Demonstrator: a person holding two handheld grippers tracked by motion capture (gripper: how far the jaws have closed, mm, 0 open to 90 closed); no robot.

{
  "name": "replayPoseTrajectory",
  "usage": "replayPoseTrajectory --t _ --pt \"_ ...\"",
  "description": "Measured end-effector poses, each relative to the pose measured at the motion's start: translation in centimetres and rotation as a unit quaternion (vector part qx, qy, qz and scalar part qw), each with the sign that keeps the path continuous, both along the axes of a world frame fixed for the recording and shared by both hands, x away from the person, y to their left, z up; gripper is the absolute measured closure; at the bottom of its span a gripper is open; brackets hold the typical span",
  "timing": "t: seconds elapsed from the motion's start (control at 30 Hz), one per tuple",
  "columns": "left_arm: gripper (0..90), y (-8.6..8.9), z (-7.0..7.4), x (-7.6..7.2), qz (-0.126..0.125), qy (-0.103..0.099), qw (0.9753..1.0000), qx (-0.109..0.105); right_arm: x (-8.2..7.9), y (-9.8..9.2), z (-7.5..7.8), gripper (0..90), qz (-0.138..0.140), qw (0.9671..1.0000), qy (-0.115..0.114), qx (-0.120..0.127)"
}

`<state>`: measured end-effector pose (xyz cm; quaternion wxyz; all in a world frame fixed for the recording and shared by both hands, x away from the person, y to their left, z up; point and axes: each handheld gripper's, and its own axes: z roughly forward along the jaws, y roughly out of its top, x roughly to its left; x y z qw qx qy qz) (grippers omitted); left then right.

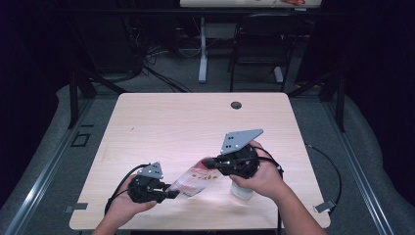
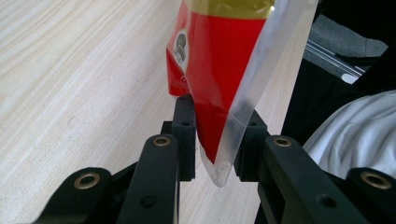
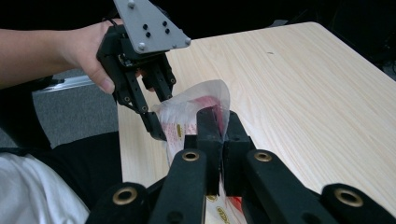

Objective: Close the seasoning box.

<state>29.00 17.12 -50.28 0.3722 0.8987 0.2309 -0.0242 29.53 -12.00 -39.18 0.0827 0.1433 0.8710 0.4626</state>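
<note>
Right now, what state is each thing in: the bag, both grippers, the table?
Plastic bag: clear with red print, lifted off the table, held at both ends.
Left gripper: jaws shut on the bag's lower corner.
Right gripper: jaws shut on the bag's other end.
Table: bare wood, cable hole near the far edge.

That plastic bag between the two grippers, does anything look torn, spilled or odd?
No tear or spill shows. The plastic bag hangs off the table, pinched by the left gripper and right gripper.
</note>
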Motion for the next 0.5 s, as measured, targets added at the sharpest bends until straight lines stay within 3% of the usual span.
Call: replayPoseTrajectory --t 0.5 --pt "74.2 -0.3 0.6 0.1 0.007 0.001 0.9998 0.02 0.1 -1.5 -1.5 88.5 -0.02 0.9993 -0.002 0.031"
